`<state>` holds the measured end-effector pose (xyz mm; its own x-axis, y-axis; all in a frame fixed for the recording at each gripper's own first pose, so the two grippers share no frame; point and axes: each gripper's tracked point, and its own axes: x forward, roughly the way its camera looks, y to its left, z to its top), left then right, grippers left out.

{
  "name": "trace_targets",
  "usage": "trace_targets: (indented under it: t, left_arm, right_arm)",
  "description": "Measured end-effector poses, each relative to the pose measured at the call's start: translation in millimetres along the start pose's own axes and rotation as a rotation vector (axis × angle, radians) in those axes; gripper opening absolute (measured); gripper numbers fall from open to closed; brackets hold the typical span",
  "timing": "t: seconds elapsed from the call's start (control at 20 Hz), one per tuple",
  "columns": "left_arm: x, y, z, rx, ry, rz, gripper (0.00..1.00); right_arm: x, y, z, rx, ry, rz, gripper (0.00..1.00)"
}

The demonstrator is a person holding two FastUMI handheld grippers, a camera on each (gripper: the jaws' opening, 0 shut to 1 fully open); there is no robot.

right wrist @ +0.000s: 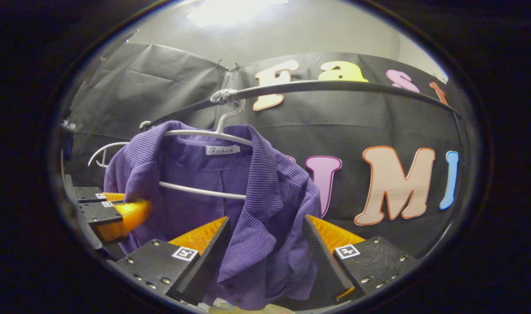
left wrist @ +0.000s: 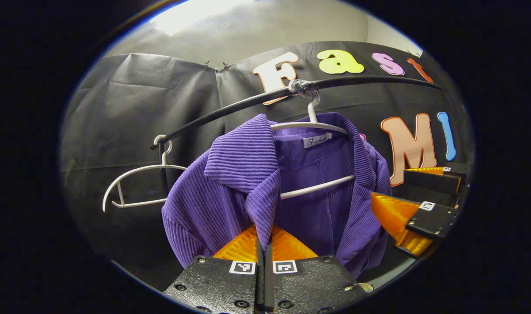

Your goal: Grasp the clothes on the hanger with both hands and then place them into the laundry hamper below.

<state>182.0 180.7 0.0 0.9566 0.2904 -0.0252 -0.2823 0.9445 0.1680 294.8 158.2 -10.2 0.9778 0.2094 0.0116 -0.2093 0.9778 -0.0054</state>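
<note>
A purple ribbed jacket point(left wrist: 230, 192) hangs on a white hanger point(left wrist: 311, 126) from a black rail point(left wrist: 230, 109). My left gripper point(left wrist: 263, 237) is shut, and the jacket's front lapel edge runs down into the seam between its fingers. From the right gripper view, that gripper point(right wrist: 136, 207) sits at the jacket's point(right wrist: 191, 174) left side. My right gripper point(right wrist: 266, 220) is open, one finger on each side of the jacket's hanging front panel, not pressing it. The left gripper view shows this gripper point(left wrist: 389, 183) open at the jacket's right edge.
An empty white hanger point(left wrist: 134, 174) hangs on the same rail to the left of the jacket, seen too in the right gripper view point(right wrist: 100, 153). The black cloth wall stands close behind the rail point(right wrist: 335, 85).
</note>
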Motion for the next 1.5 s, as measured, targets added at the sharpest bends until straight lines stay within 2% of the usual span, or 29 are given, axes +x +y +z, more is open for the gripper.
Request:
trace_targets:
  t: [0.25, 0.55, 0.6, 0.7, 0.8, 0.85, 1.0, 1.05, 1.15, 1.2, 1.25, 1.4, 1.5]
  left_arm:
    - [-5.3, -1.7, 5.2, -0.016, 0.037, -0.012, 0.0]
    - [-14.8, 24.5, 17.3, 0.008, 0.042, 0.071, 0.0]
    - [-16.3, 29.0, 19.8, 0.014, 0.037, 0.086, 0.0]
    - [-20.0, 37.1, 24.2, 0.024, 0.029, 0.111, 0.0]
    - [-22.4, 43.2, 27.9, 0.028, 0.026, 0.129, 0.0]
    - [-23.0, 48.2, 29.0, 0.028, 0.024, 0.138, 0.0]
    - [-23.2, 58.4, 33.5, 0.014, 0.011, 0.155, 0.0]
    - [-23.7, 62.7, 35.2, 0.016, 0.01, 0.166, 0.0]
    - [-25.4, 72.4, 41.3, 0.028, -0.003, 0.189, 0.0]
    - [-26.7, 76.9, 45.1, 0.029, -0.012, 0.197, 0.0]
    - [-27.4, 80.9, 48.9, 0.026, -0.018, 0.207, 0.0]
    - [-31.9, 98.1, 64.7, 0.028, -0.042, 0.247, 0.03]
    - [-34.5, 105.5, 76.1, 0.022, -0.06, 0.267, 0.01]
  right_arm:
    - [34.5, 7.5, -8.3, 0.051, 0.019, 0.009, 0.96]
    - [50.8, 18.5, -33.6, 0.072, 0.099, 0.026, 0.97]
    - [51.2, 17.9, -37.5, 0.083, 0.117, 0.019, 0.81]
    - [50.3, 16.3, -43.9, 0.098, 0.142, 0.0, 0.67]
    - [50.5, 11.6, -45.6, 0.108, 0.15, -0.017, 0.46]
    - [51.3, 10.8, -47.5, 0.108, 0.158, -0.02, 0.44]
    - [48.5, 4.0, -43.6, 0.098, 0.158, -0.047, 0.1]
    - [47.4, 4.2, -44.2, 0.094, 0.172, -0.049, 0.12]
    - [47.1, -7.3, -43.7, 0.095, 0.202, -0.101, 0.0]
    - [46.0, -10.0, -43.9, 0.109, 0.217, -0.119, 0.1]
    - [43.9, -13.6, -41.5, 0.125, 0.222, -0.135, 0.05]
    - [45.9, -29.4, -26.0, 0.11, 0.198, -0.184, 0.05]
    - [47.6, -41.1, -10.9, 0.064, 0.159, -0.206, 0.05]
